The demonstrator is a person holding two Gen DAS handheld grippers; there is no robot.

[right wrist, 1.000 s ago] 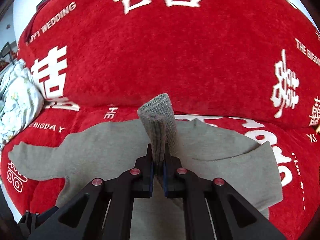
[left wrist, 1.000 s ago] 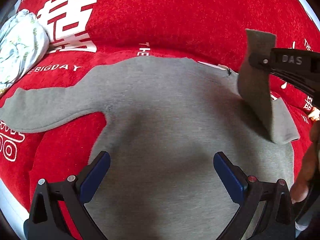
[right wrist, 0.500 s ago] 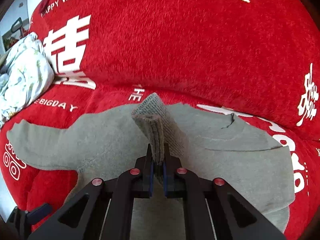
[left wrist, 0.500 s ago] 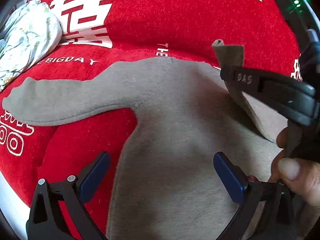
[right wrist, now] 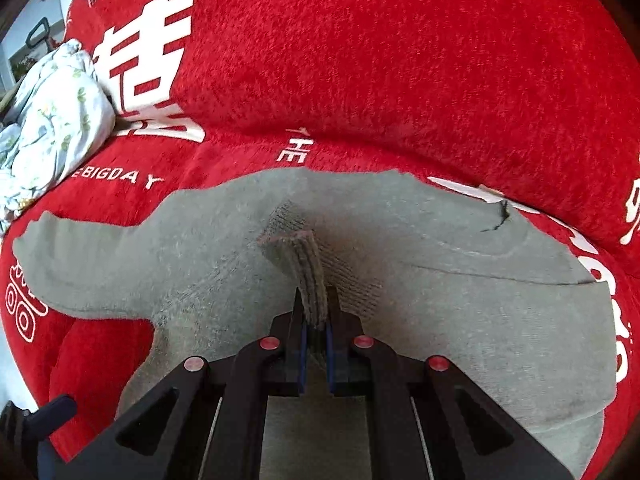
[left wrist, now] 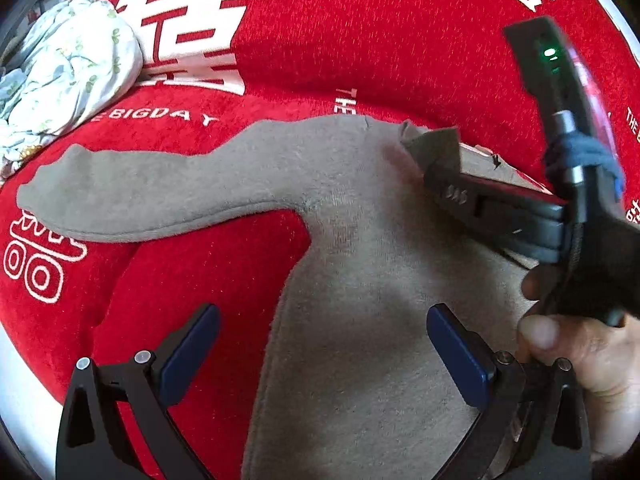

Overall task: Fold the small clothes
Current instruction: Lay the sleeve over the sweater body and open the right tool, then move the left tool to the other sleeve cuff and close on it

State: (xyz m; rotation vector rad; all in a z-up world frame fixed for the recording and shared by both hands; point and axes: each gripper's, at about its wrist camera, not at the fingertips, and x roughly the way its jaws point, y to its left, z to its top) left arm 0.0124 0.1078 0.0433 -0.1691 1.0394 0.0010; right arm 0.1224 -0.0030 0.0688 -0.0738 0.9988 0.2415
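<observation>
Right hand-held gripper (right wrist: 314, 312) clamping grey sweater (right wrist: 460, 320) cuff, hand (left wrist: 580, 344) visible only from left wrist

A home; a red wedding cover (right wrist: 400, 60) drapes soft furniture; rumpled floral bedding (left wrist: 68, 68) lies alongside.

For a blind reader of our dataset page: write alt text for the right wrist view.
The right gripper, its fingers closed on the ribbed cuff of a grey sweater, holds that sleeve end over the garment's body. The sweater lies flat on a red cover with white lettering, its other sleeve stretched left. A floral cloth bundle lies far left.
</observation>
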